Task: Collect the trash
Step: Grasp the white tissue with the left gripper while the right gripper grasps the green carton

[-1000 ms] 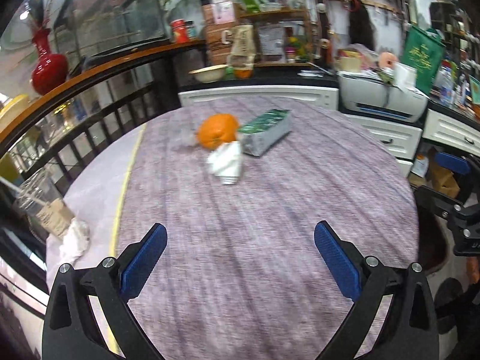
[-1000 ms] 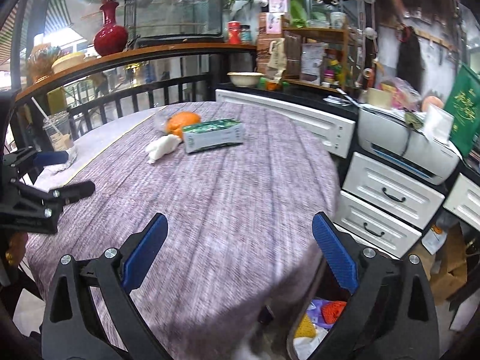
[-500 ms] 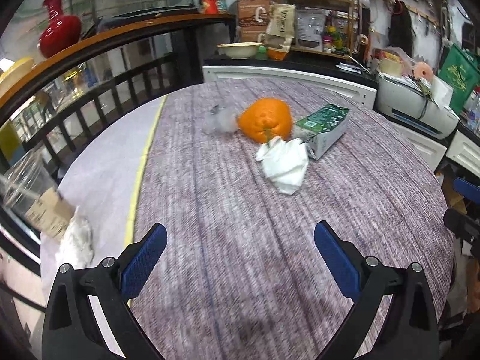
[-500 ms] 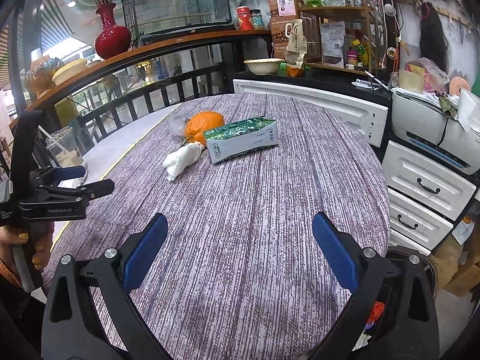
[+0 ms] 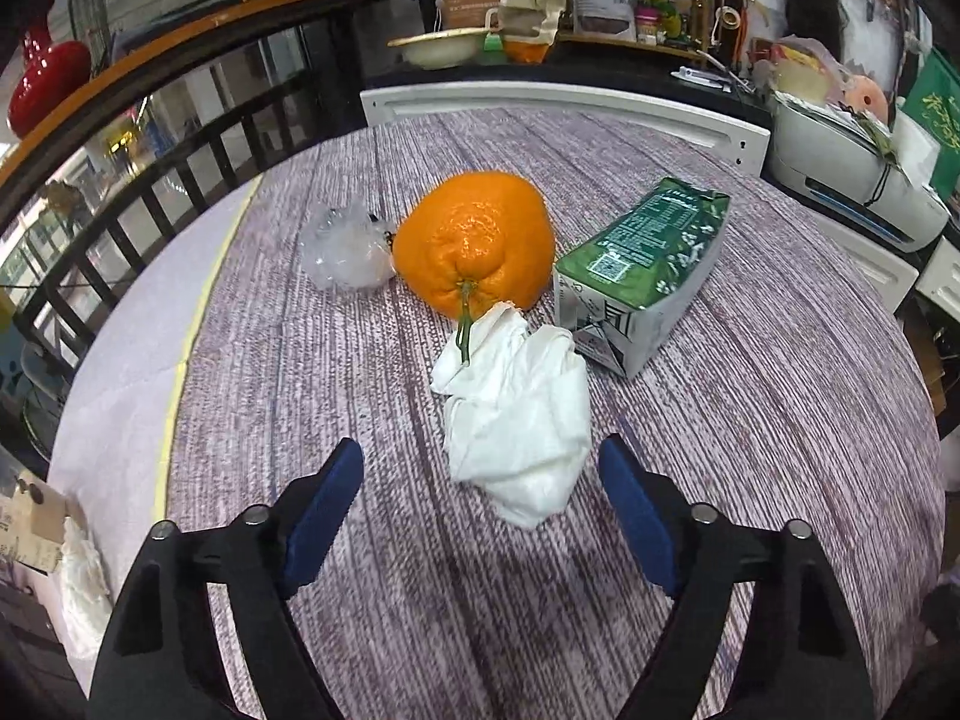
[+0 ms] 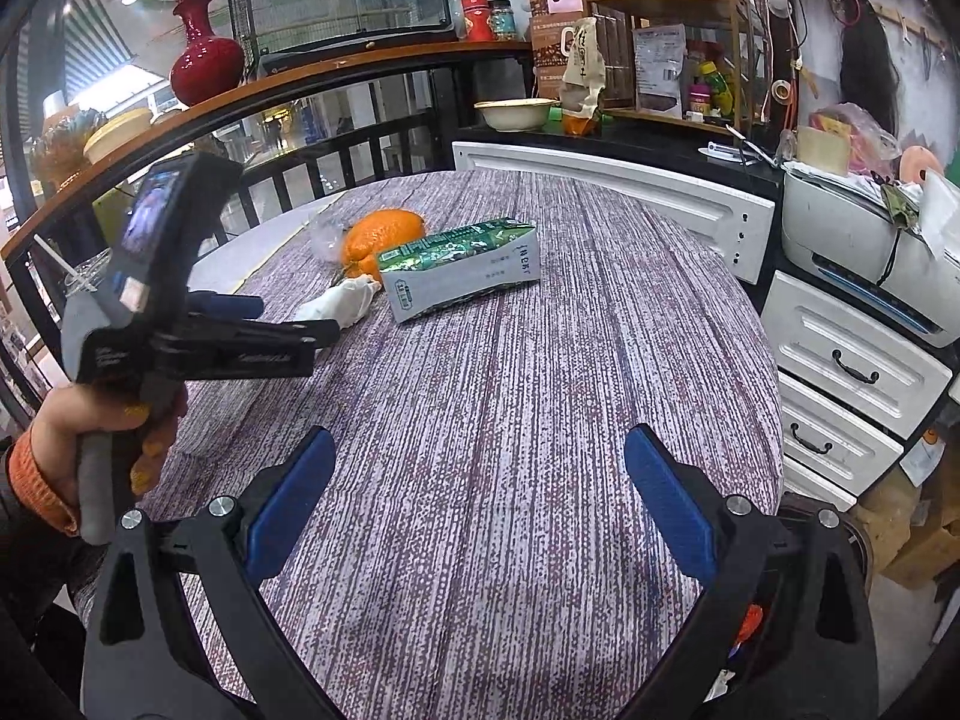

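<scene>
On the round table with its purple-grey woven cloth (image 5: 750, 420) lies a small cluster of things. A crumpled white paper napkin (image 5: 519, 414) sits nearest the person, its far end touching the stem of a large, bumpy orange citrus fruit (image 5: 477, 243). Just to the left of the fruit is a scrunched piece of clear plastic wrap (image 5: 345, 252), and to the right a green and white drink carton (image 5: 642, 267) lies on its side, its near end close to the napkin.

The left gripper (image 5: 480, 498), black with blue pads, points down at the napkin. Its jaws are closing, with the near end of the napkin lying between the tips, but neither pad touches the paper. From the right wrist view the same tool shows side-on, held in the person's left hand (image 6: 105, 432), with an orange knitted cuff (image 6: 33, 486) at the wrist.

The right gripper (image 6: 477, 498) hovers over bare cloth on the near side of the table, jaws spread wide and holding nothing, well apart from the carton.

Beyond the table stand white drawers (image 6: 840, 372) and a red vase (image 6: 201, 69) on the wooden rail.
</scene>
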